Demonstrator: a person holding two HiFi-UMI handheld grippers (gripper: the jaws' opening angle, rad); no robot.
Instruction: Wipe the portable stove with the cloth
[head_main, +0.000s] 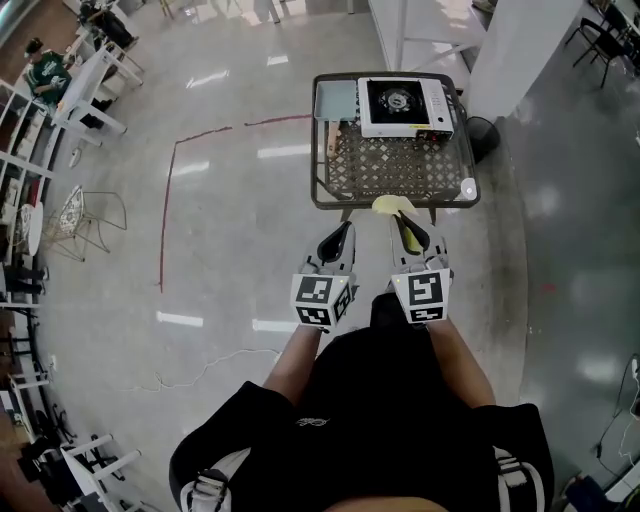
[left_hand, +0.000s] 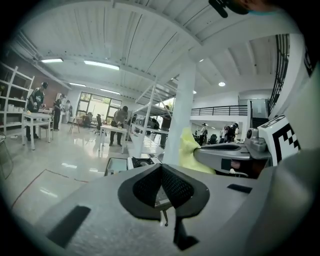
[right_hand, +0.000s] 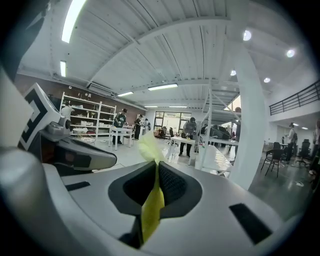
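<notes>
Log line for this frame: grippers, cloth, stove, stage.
left gripper: jaws shut, empty | right gripper: jaws shut on yellow cloth | portable stove: on table, untouched | stage: both grippers short of table

Much of the yellow cloth (right_hand: 152, 206) out of sight inside the right claw (right_hand: 156, 169).

Stove (head_main: 405, 105) far right on table (head_main: 392, 170); cloth (head_main: 392, 205) at front edge.

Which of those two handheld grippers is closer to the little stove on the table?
Right. The right gripper, holding the yellow cloth, is straight in line with the portable stove; the left gripper sits further aside.
</notes>
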